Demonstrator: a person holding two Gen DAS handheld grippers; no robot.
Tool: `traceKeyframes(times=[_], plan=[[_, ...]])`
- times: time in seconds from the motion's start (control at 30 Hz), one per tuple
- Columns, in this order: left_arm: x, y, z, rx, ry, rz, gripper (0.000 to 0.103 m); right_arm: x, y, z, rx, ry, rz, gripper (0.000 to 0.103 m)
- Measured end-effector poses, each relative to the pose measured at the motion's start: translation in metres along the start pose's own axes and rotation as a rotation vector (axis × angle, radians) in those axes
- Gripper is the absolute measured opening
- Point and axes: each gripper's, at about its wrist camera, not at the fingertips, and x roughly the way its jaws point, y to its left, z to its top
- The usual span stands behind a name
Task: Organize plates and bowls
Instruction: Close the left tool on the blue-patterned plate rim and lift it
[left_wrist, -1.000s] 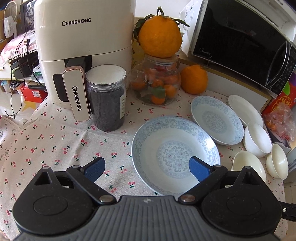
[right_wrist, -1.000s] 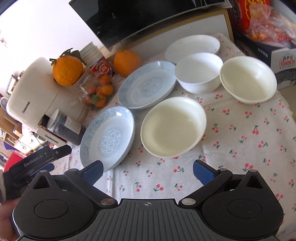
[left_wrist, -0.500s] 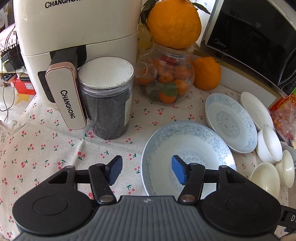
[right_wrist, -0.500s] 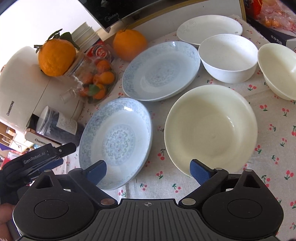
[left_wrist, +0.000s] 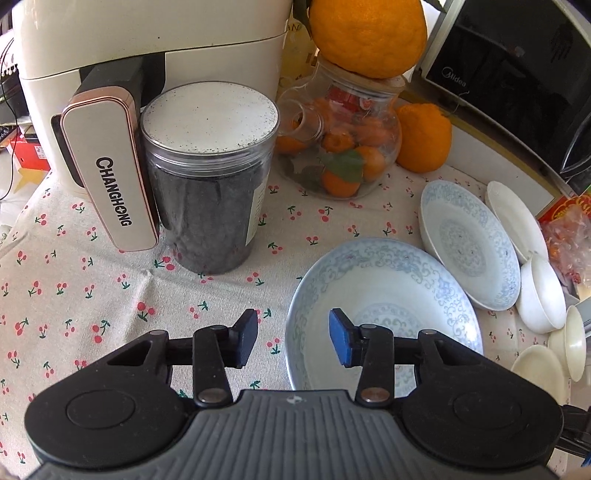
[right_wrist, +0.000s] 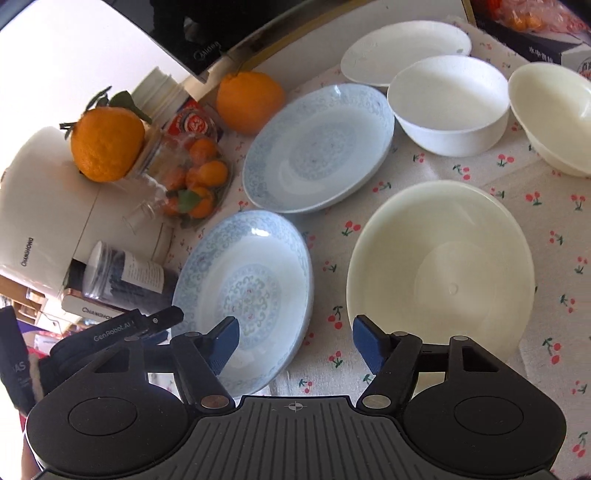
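A blue-patterned plate lies on the cherry-print cloth. My left gripper is open, with its jaws on either side of the plate's left rim, one finger over the plate and one over the cloth. My right gripper is open and empty, its jaws spanning the plate's near right rim. A second blue plate lies behind. A large cream bowl, a white bowl, another cream bowl and a white plate lie to the right.
A dark-filled clear jar, a white Changhong air fryer, a glass jar of small oranges with a big orange on top, a loose orange and a black microwave crowd the back.
Both grippers have moved forward and lower toward the near blue plate. The left jaws have narrowed from wide open, and the right jaws have narrowed somewhat.
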Motion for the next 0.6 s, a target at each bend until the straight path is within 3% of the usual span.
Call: traceKeyframes(times=[0.23, 0.33, 0.43, 0.6], plan=[[0.006, -0.005, 0.001, 0.016, 0.018, -0.002, 0.040, 0.014, 0.015, -0.008, -0.062, 0.063, 0.030, 0.071], [0.004, -0.004, 0.002, 0.018, 0.004, 0.000, 0.042, 0.001, 0.029, -0.014, -0.153, -0.029, 0.038, 0.071], [0.006, -0.004, 0.002, 0.024, 0.000, 0.022, 0.044, 0.014, 0.042, -0.015, -0.221, -0.007, -0.030, 0.071], [0.013, -0.006, 0.001, 0.046, 0.011, 0.035, 0.044, 0.046, 0.036, -0.006, -0.200, 0.019, -0.111, 0.070]])
